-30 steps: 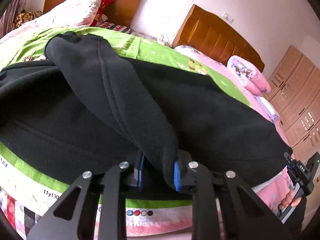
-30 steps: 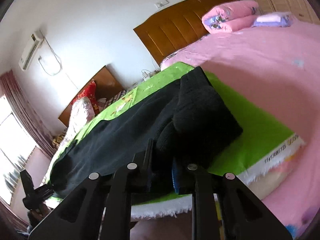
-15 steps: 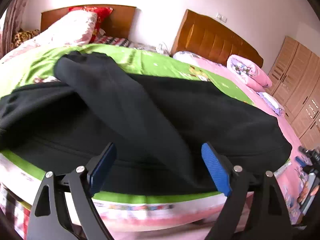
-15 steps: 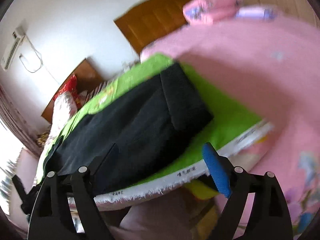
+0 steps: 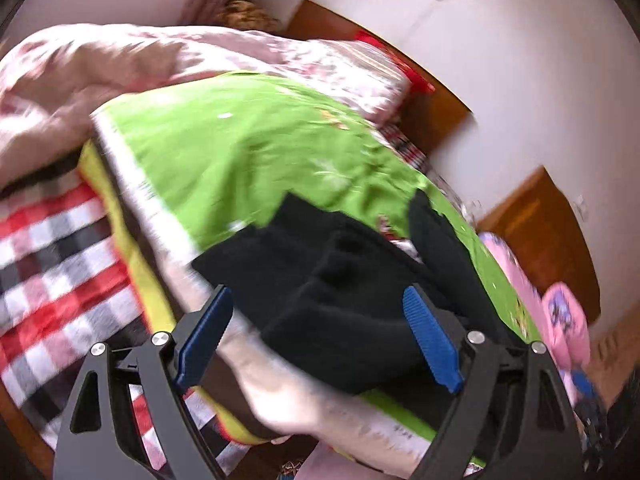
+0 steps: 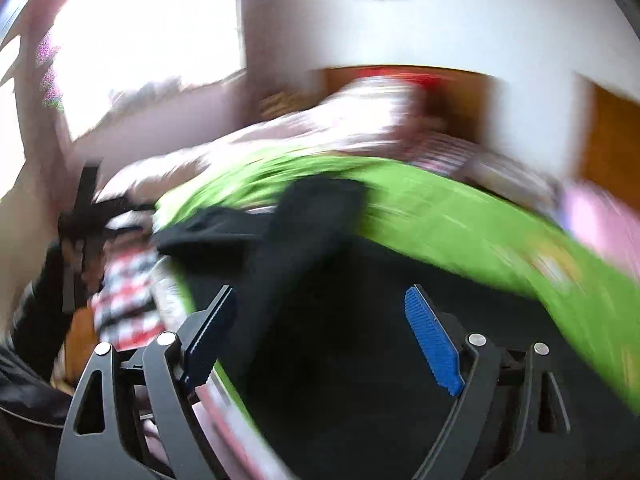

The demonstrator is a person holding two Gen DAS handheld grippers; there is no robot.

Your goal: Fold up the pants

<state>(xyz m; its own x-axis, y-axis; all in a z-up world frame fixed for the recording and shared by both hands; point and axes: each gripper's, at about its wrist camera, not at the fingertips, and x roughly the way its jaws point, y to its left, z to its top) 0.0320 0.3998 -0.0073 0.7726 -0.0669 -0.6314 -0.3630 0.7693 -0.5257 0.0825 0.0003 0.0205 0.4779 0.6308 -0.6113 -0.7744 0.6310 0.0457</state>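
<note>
Standing wide apart, the left gripper [image 5: 318, 340] fingers grip nothing: blue ribbed pad [image 5: 430, 340] at 3 o'clock, second pad at 9, neither touching cloth. Gripper is tilted down and rolled, so the bed runs diagonally through its view. The black fleece pants [image 5: 344, 292] lie in the gap beyond the pads, bunched, one leg trailing off toward 2 o'clock.

Right gripper [image 6: 318, 340]: jaws equally wide, blue pad [image 6: 432, 340] at 3 o'clock, nothing pinched. The pants [image 6: 340, 340] fill the lower centre of that view, with a folded-over leg running up to about 12 o'clock. Heavy blur here, so cannot tell whether the pads brush the fabric.

Edges: pants sit on a bright green printed bedsheet [image 5: 248, 140], near its white fringed border [image 5: 160, 216], which runs from 10 to 6 o'clock in the left view. Green sheet is open at 11–12 o'clock of the pants. Past the border at 8–9 o'clock, a red, white and black checked blanket [image 5: 52, 256] drops away.

Room: pale pink floral quilt [image 5: 120, 60] heaped at 10–11 o'clock, brown wooden headboard [image 5: 440, 112] against a white wall at 1 o'clock, second headboard [image 5: 548, 236] at 3. Rolled pink bedding [image 5: 568, 320] at 4 o'clock. Right view shows a bright window [image 6: 140, 40] at 10–11 o'clock and a dark, blurred gripper frame [image 6: 84, 220] at 9 o'clock.
</note>
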